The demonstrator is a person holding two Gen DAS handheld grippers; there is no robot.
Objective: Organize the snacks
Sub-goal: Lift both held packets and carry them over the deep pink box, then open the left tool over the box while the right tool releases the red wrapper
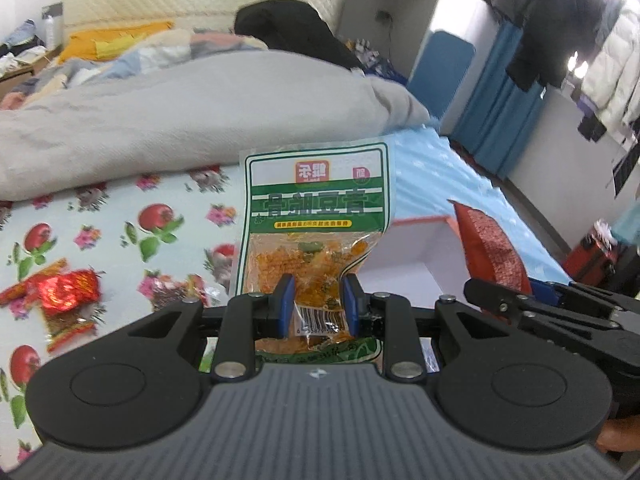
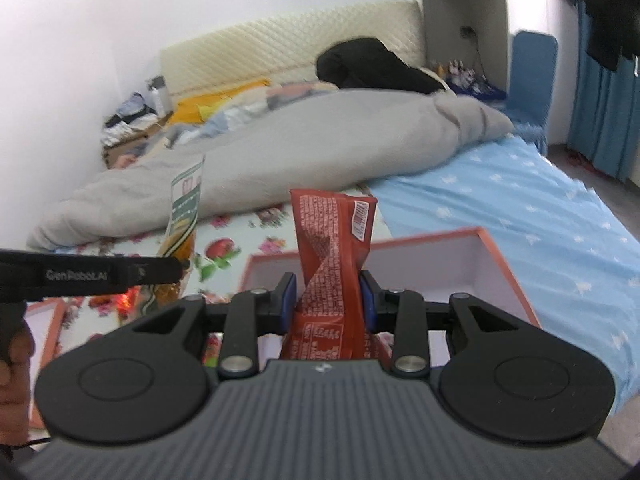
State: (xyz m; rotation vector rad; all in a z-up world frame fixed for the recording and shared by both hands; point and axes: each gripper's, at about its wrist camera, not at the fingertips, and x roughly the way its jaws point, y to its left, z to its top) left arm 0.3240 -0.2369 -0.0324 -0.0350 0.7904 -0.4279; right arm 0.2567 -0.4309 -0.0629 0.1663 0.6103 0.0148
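1. The bed (image 2: pixel 520 208) takes up most of the room, with a grey duvet (image 1: pixel 200 112) heaped toward the headboard and a floral sheet (image 1: pixel 120 220) spread where the sorting happens.
2. A shallow orange-rimmed box (image 2: pixel 496 252) with a white inside lies open on the bed, just ahead of both tools; I'd guess it is where the snacks are meant to go.
3. The left gripper (image 1: pixel 316 304) has its jaws closed on the lower part of a green-and-clear snack packet (image 1: pixel 312 216), which stands upright above the sheet, lifted clear so it can be carried across.
4. The right gripper (image 2: pixel 329 300) has its jaws clamped on a red snack packet (image 2: pixel 332 240), held upright over the near edge of the box, likely ready to be dropped in.
5. A shiny red wrapped snack (image 1: pixel 68 288) lies loose on the floral sheet to the left, not yet picked up, with other small wrappers blurred around it.
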